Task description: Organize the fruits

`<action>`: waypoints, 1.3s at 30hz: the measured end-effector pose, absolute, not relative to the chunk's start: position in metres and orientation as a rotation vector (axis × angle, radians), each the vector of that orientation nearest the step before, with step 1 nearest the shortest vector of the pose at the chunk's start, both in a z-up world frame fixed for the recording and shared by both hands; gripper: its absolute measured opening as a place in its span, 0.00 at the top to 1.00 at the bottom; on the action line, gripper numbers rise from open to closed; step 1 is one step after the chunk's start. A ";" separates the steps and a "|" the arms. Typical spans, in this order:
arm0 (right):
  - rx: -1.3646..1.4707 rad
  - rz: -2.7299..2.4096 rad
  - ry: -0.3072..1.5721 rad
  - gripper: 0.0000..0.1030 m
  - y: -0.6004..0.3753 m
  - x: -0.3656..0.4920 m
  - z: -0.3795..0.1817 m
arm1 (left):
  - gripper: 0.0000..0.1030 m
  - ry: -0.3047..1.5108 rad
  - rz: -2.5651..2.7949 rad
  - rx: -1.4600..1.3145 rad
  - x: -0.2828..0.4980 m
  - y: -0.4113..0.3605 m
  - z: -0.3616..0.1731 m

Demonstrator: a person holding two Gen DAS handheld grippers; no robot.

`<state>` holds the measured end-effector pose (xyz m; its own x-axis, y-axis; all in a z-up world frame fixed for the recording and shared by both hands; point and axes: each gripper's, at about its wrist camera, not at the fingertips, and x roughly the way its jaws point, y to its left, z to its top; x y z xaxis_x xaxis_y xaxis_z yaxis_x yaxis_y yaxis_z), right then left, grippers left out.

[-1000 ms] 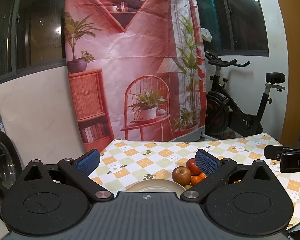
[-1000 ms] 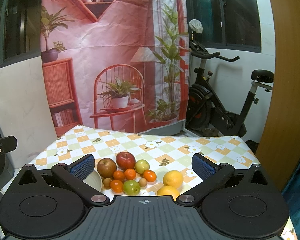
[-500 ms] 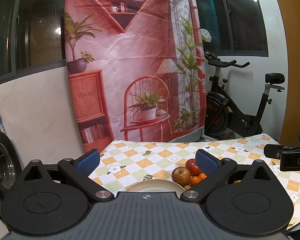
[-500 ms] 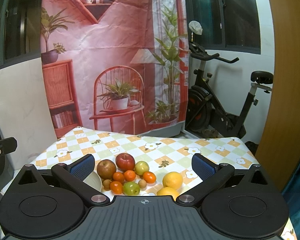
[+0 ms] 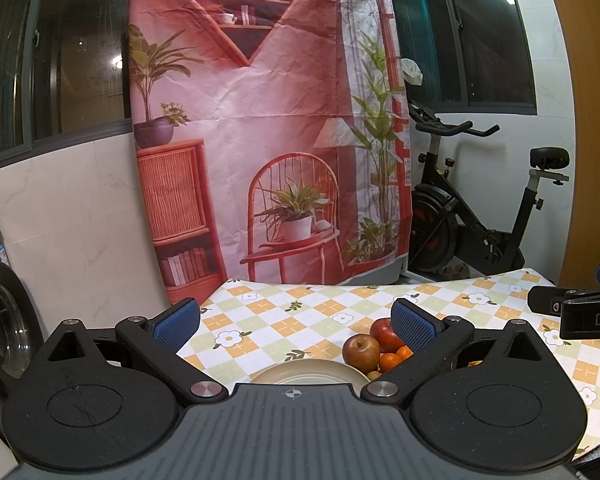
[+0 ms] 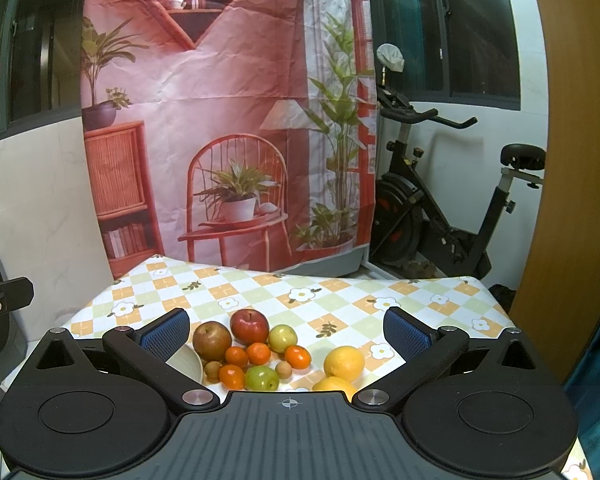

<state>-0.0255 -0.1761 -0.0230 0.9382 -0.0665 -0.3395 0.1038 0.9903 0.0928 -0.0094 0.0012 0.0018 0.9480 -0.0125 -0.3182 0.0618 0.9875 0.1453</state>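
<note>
I judge nothing is sorted yet. My right gripper (image 6: 286, 334) hangs with jaws wide and empty above the checked tablecloth (image 6: 340, 292), and my left gripper (image 5: 296, 320) is equally wide and empty. The fruit lies loose on the cloth: a russet apple (image 6: 211, 340) at 10 o'clock of the pile, a red apple (image 6: 249, 326) at 12, tangerines (image 6: 259, 353) in the middle, oranges (image 6: 344, 363) at 3. The cream plate (image 5: 308, 372), just beside the pile at its 9 o'clock, looks bare where it shows.

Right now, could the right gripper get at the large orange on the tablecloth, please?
Probably yes. The right gripper is open and holds nothing, and the large orange lies between its fingers' line of approach, apart from the small fruit cluster, with bare tablecloth around it.
</note>
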 end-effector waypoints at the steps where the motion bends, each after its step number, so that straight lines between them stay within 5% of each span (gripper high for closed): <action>1: 0.109 -0.087 0.343 0.00 -0.176 -0.025 -0.023 | 0.00 0.322 -0.038 0.155 -0.009 0.001 0.002; 39: 0.160 -0.023 0.211 0.00 -0.220 -0.017 0.000 | 0.00 0.338 0.018 0.129 0.015 0.009 -0.008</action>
<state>-0.0173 -0.2197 -0.0004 0.9776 -0.0064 -0.2103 0.0399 0.9871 0.1554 0.0146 0.0094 -0.0080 0.9434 0.0390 -0.3293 0.0042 0.9916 0.1295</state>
